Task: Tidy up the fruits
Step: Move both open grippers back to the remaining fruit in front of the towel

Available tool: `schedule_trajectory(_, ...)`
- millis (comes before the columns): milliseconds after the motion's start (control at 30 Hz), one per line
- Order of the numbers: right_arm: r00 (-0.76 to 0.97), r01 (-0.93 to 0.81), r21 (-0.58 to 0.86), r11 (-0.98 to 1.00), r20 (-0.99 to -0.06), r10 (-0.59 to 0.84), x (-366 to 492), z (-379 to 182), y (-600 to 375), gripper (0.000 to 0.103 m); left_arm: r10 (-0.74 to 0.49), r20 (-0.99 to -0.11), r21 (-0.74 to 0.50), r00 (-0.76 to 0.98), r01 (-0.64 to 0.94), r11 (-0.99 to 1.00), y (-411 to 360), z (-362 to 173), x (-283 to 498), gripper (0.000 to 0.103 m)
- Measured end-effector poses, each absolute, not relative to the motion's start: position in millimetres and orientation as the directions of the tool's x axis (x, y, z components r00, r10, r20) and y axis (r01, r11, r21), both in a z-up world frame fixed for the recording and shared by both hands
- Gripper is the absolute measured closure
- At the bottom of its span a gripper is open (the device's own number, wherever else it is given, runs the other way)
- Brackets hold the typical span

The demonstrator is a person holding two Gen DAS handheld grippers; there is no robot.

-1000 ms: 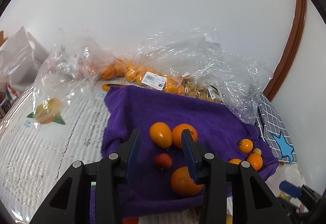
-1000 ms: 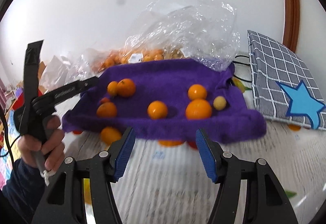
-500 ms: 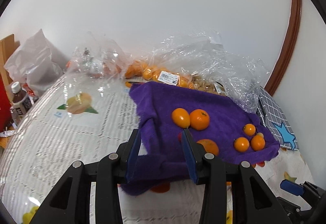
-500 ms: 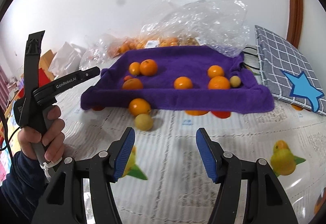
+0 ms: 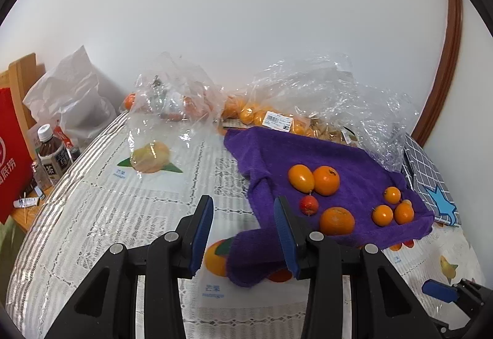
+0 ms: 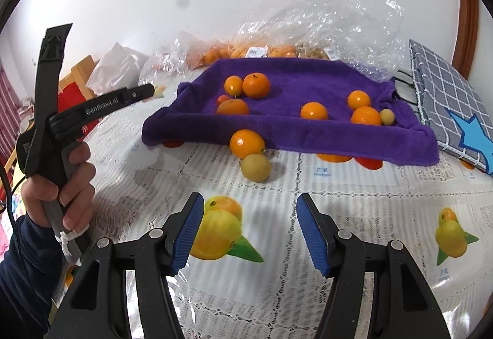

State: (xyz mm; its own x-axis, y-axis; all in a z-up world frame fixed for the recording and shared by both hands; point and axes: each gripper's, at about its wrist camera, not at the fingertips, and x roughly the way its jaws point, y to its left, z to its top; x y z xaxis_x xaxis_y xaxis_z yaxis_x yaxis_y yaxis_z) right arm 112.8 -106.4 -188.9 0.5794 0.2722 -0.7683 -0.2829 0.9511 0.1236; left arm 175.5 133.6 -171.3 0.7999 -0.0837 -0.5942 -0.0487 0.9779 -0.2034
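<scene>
White lace tablecloth (image 6: 354,215), purple towel (image 6: 292,129) holding most fruits (image 6: 255,85). Two strays (image 6: 255,167) just off its front edge, more beneath; sorting barely begun. Left gripper (image 5: 243,231) and right gripper (image 6: 249,231) both agape, empty.

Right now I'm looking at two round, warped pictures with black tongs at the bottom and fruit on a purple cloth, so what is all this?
A person holds one pair of tongs in each hand, and each carries a wide-angle camera looking along its fingers. One picture comes from the left tongs, the other from the right tongs. Both are open and hold nothing. On the fruit-print tablecloth lies a purple towel with small oranges on it; two loose fruits sit by its front edge, and plastic bags of fruit lie behind.
</scene>
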Motion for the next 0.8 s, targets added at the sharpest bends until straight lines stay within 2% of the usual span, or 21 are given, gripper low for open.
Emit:
schedule_trajectory(567, 0.549, -0.315, 0.068, 0.947, -0.801, 0.240, 134, -206, -78, 0.042, -0.091, -0.603, -0.225, 0.793, -0.060, 0.973, 142, -174, 180, 0.064)
schedule_trajectory(633, 0.550, -0.311, 0.052, 0.949, -0.804, 0.224, 134, -209, -76, 0.052, -0.096, -0.605, -0.232, 0.791, -0.059, 0.971, 143, -174, 181, 0.064)
schedule_trajectory(700, 0.542, -0.305, 0.049, 0.951, -0.812, 0.216, 136, -213, -76, 0.078, -0.098, -0.608, -0.235, 0.788, -0.060, 0.970, 143, -175, 182, 0.064)
schedule_trajectory(767, 0.533, -0.298, 0.077, 0.951, -0.814, 0.233, 139, -214, -80, 0.086, -0.102, -0.610, -0.238, 0.786, -0.058, 0.970, 143, -175, 183, 0.064)
schedule_trajectory(800, 0.535, -0.293, 0.085, 0.952, -0.811, 0.237, 139, -213, -81, 0.086, -0.105, -0.609, -0.238, 0.786, -0.056, 0.970, 143, -175, 183, 0.064)
